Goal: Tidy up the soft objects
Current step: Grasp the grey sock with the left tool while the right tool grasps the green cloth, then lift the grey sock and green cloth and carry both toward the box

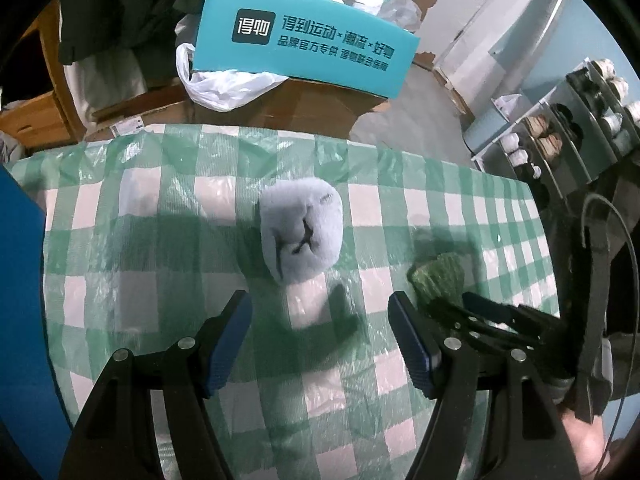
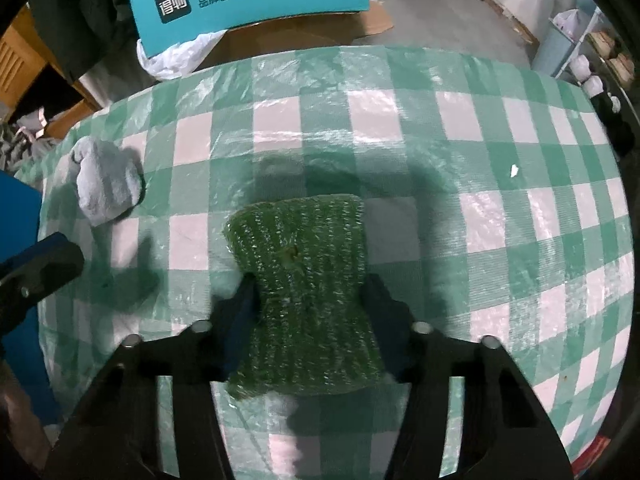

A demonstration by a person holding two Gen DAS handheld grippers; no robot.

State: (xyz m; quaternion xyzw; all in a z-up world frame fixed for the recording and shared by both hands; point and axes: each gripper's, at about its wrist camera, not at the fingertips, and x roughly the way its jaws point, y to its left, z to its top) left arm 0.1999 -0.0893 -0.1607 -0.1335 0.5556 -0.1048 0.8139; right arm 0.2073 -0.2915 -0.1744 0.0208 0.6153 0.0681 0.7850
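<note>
Our right tool (image 2: 308,292) pinches the ribbed green scrubber (image 2: 304,280); our left tool (image 1: 320,320) gapes before a fuzzy grey sock ball (image 1: 301,232); the teal box (image 1: 304,40) reads 得物.

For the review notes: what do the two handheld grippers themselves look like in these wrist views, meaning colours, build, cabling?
Both are alike. The left gripper has two black plastic fingers built from angular linkage arms, joined by round silver pins, each tipped with a dark blue ribbed pad. The right gripper shows the same black linkage, silver pins and blue pads. A thin grey cable loops beside the right gripper's black body in the left wrist view.
</note>
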